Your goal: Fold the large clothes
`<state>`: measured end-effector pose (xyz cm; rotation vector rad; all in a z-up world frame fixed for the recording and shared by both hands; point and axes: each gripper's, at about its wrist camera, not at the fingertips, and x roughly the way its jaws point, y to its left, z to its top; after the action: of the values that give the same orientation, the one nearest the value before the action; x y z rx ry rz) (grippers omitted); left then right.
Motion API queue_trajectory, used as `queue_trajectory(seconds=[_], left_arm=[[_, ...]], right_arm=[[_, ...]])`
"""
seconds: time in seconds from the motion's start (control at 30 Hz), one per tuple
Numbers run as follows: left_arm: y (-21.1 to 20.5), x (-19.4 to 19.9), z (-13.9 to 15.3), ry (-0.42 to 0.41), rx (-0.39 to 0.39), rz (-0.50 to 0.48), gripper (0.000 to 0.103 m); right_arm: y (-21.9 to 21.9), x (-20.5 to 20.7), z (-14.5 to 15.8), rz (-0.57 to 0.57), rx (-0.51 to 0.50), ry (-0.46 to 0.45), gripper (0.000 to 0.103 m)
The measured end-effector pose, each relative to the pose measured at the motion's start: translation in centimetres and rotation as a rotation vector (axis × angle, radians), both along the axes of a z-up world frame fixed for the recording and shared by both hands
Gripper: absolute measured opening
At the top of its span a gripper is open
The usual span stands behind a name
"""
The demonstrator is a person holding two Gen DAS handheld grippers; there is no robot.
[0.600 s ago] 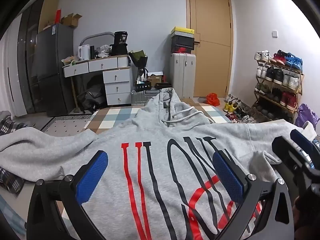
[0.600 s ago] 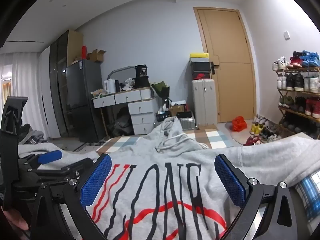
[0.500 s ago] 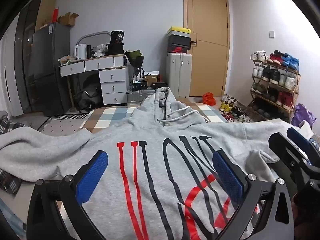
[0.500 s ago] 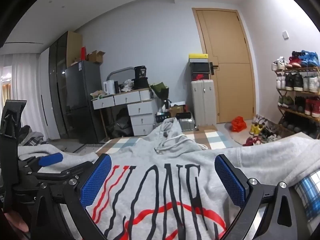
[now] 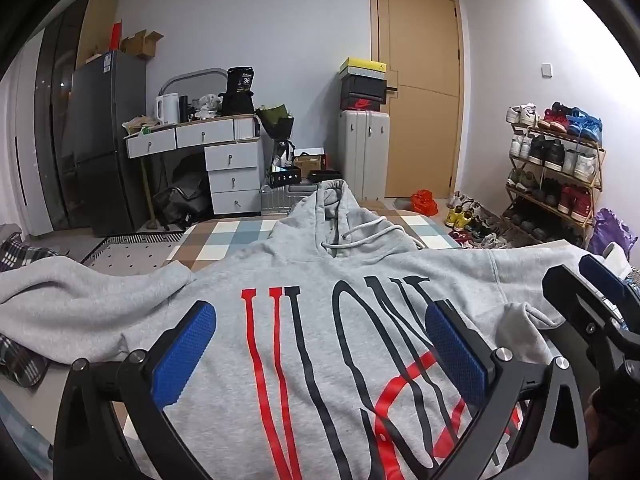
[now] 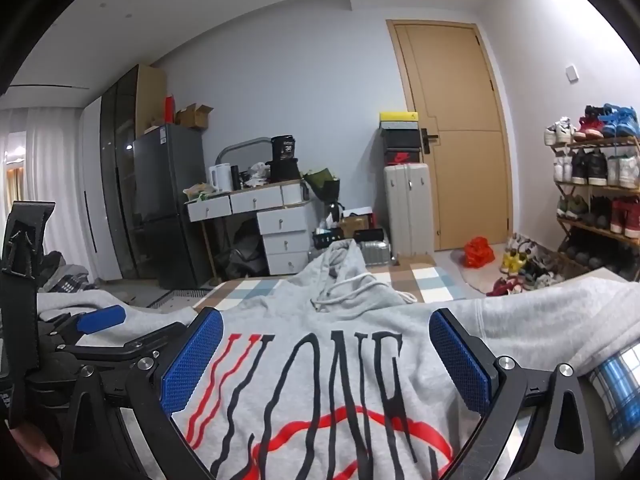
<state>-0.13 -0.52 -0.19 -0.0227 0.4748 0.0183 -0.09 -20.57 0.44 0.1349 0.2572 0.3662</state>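
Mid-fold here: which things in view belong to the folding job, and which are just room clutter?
Part of the job:
grey hoodie, spread flat
left gripper, open
right gripper, open

Just lying about:
shoe rack
suitcase
shoe boxes
kettle
fridge
orange bag

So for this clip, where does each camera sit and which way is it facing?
Left wrist: rides on the left claw, angled down over the grey hoodie toward the door; its own open blue pads show, with the right claw at the right edge.
Right wrist: rides on the right claw, aimed flatter at the same door; the left claw and a fingertip show at left.
Shared: hoodie, door, suitcase, shoe rack.
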Motion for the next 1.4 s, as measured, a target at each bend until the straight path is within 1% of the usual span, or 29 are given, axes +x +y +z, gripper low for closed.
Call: queue_trajectory(seconds=[0.53, 0.8, 1.0, 1.23, 1.4], left_arm=[[0.0, -0.03, -0.15, -0.004, 0.0, 0.003, 0.102], [0.07, -0.2, -0.14, 0.001, -0.017, 0.0, 0.102], [-0.02, -0.34, -0.11, -0.003, -0.006, 0.002, 0.102], [0.09, -0.15, -0.22, 0.012, -0.02, 0.0, 0.102], [0.01, -0.1, -0.26, 0.013, -0.012, -0.001, 0.102]], right_arm=[[0.01, -0.01, 0.05, 0.004, 0.004, -0.003, 0.103], [0.09, -0.08, 0.18, 0.003, 0.004, -0.004, 0.103], [0.08, -0.1, 0.13, 0.002, 0.002, -0.006, 0.103], [-0.12, -0.3, 0.27, 0.024, 0.02, -0.006, 0.103], [0.21, -0.56, 0.46, 0.019, 0.009, -0.015, 0.103]])
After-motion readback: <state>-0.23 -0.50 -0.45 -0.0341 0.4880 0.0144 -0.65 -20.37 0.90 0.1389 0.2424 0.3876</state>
